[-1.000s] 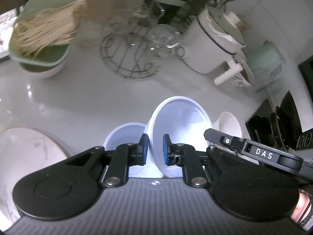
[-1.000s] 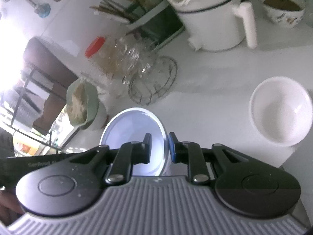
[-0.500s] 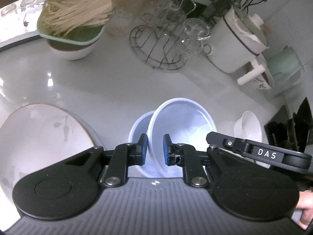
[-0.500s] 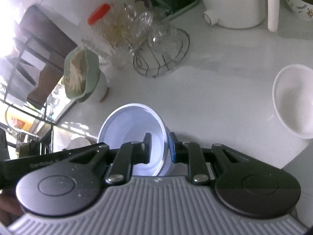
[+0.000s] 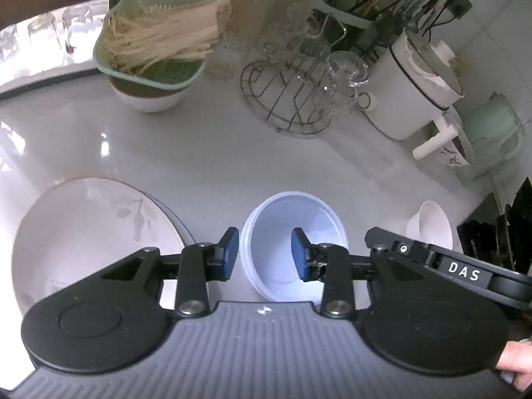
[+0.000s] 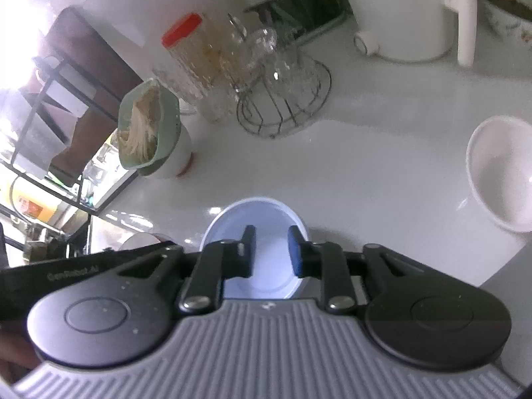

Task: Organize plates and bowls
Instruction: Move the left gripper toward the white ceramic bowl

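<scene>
left gripper (image 5: 265,254): jaws just been opening, now standing apart; left pad outside the bowl's left rim, right pad over the inside, neither pressing, gripping nothing
right gripper (image 6: 272,251): jaws just been opening too, now parted; both pads hanging over the bowl's hollow, clamping nothing
blue bowl (image 5: 282,229): sitting upright on the white counter (image 5: 206,153), directly under both grippers; looking like a nested pair in the left wrist view, second rim showing at lower left, not certain
blue bowl, right view (image 6: 266,212): rim running past both pads, wall not pinched
big plate (image 5: 83,232): lying flat on the counter just left of the bowl, faint leaf print, near edge hiding behind the left gripper body
white bowl (image 6: 502,173): resting on the counter to the right, well apart from the blue bowl; in the left wrist view appearing tilted on its side (image 5: 432,229)
green basket (image 5: 156,50): sitting on a white bowl at the back left, holding pale straw-like strands
wire rack (image 5: 286,99): standing at the back centre, carrying clear glasses
white pot (image 5: 412,89): standing back right, handle pointing toward the camera
red-lid jar (image 6: 196,56): standing beside the rack
hand (image 5: 515,362): showing at the lower right edge
</scene>
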Tool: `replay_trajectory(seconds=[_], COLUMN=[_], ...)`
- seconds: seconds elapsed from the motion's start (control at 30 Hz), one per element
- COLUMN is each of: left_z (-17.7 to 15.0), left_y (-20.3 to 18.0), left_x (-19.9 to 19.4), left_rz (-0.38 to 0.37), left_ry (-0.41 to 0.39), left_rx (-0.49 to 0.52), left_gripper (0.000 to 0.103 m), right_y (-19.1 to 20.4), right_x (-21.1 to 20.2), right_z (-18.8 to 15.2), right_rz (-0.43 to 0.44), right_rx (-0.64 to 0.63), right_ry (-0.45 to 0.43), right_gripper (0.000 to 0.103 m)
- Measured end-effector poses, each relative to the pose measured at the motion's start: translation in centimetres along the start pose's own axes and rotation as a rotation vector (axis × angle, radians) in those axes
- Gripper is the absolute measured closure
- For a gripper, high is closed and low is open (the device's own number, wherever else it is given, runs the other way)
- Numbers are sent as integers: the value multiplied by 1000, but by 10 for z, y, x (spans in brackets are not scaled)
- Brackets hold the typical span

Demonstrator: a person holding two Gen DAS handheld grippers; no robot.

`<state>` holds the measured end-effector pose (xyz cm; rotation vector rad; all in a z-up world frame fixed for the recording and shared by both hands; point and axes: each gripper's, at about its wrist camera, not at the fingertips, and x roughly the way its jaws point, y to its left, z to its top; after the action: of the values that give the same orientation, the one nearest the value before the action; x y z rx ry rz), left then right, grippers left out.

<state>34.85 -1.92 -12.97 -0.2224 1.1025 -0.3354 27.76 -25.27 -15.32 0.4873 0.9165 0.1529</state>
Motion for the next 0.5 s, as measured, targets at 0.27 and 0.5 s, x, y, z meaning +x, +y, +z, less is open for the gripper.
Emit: replay_trajectory(seconds=[0.27,0.5], left_z=[1,-2], left_y=[-19,-42], left_x=[-35,-59], left_rz=[-28,-35], left_ry=[-88,-175], left_rx=[93,191], left_gripper=[63,63], right_y=[5,14], right_x=[-38,-78], right_z=[-3,-10], right_rz=[-60,-114], right_rx=[-42,-133], right_ry=[-119,-217], right_gripper=[56,55])
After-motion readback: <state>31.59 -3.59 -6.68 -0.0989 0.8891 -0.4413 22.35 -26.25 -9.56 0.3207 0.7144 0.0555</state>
